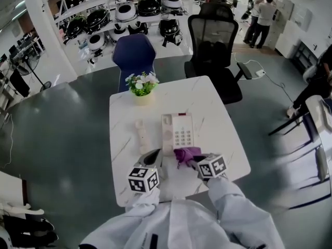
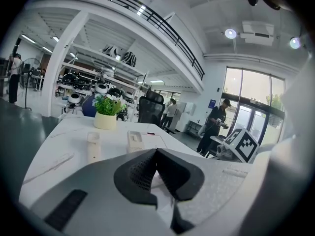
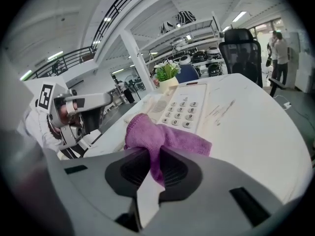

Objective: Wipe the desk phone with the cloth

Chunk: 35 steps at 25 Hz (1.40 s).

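Observation:
A white desk phone (image 1: 177, 132) lies in the middle of the white table (image 1: 218, 118), with its handset (image 1: 140, 130) lying apart to its left. My right gripper (image 1: 193, 163) is shut on a purple cloth (image 1: 187, 153), which hangs just at the phone's near edge. In the right gripper view the cloth (image 3: 162, 137) bunches out of the right gripper (image 3: 152, 157) in front of the phone's keypad (image 3: 181, 110). My left gripper (image 1: 154, 157) stands shut and holds nothing, near the phone's near left corner. The left gripper view shows the left gripper (image 2: 156, 154), the handset (image 2: 93, 146) and the phone (image 2: 135, 140).
A potted plant (image 1: 141, 85) stands at the table's far edge. A blue chair (image 1: 134, 53) and a black office chair (image 1: 212, 40) sit behind the table. Shelves with equipment (image 1: 129, 14) line the back. People stand at the far right (image 1: 262, 14).

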### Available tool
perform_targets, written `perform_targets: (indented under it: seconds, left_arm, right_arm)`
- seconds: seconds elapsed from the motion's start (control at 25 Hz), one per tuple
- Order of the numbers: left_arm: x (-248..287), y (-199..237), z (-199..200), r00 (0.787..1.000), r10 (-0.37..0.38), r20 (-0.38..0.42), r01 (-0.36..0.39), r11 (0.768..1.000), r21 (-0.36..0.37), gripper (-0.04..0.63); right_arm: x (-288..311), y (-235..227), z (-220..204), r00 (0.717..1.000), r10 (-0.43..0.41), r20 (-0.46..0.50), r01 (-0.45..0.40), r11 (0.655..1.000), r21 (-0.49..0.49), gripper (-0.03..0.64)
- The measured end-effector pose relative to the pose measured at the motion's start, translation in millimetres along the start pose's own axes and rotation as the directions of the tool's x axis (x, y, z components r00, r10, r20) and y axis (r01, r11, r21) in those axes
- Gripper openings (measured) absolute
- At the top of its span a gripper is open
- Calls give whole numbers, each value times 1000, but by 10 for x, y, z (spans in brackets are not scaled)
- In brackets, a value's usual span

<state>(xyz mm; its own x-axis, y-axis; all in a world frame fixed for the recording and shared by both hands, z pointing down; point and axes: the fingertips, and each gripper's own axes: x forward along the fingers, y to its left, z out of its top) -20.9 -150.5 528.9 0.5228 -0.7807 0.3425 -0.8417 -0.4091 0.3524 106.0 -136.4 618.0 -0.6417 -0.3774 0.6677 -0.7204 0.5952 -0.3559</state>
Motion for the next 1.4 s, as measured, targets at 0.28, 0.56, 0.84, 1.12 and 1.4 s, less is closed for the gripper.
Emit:
perform_targets:
  seconds: [0.28,0.56,0.84,1.12,1.4]
  left_arm:
    - [-71,82,95,999,24,28,-24,1000,-3,-2]
    - [-72,37,199,999,25,46,-27,999,33,-2]
    - [-41,114,269,997,42,60,-44,998,39,-2]
    - [26,202,284,997,63,54,-64,998,19,-2]
    - [123,300,246,996,85,40,-85,996,0,-2]
  right_arm:
    - [-205,81,218,988,59,145,-70,995,74,37]
    - [-364,99,486,945,98,312,-129,988,82,37]
    - [-510,34,853,870,63,488,-116,990,79,37]
    - [-422,-150,1224,843,-18,538,-34,996,86,37]
    - [-231,-348,1536,844,-99,527,99,995,29,37]
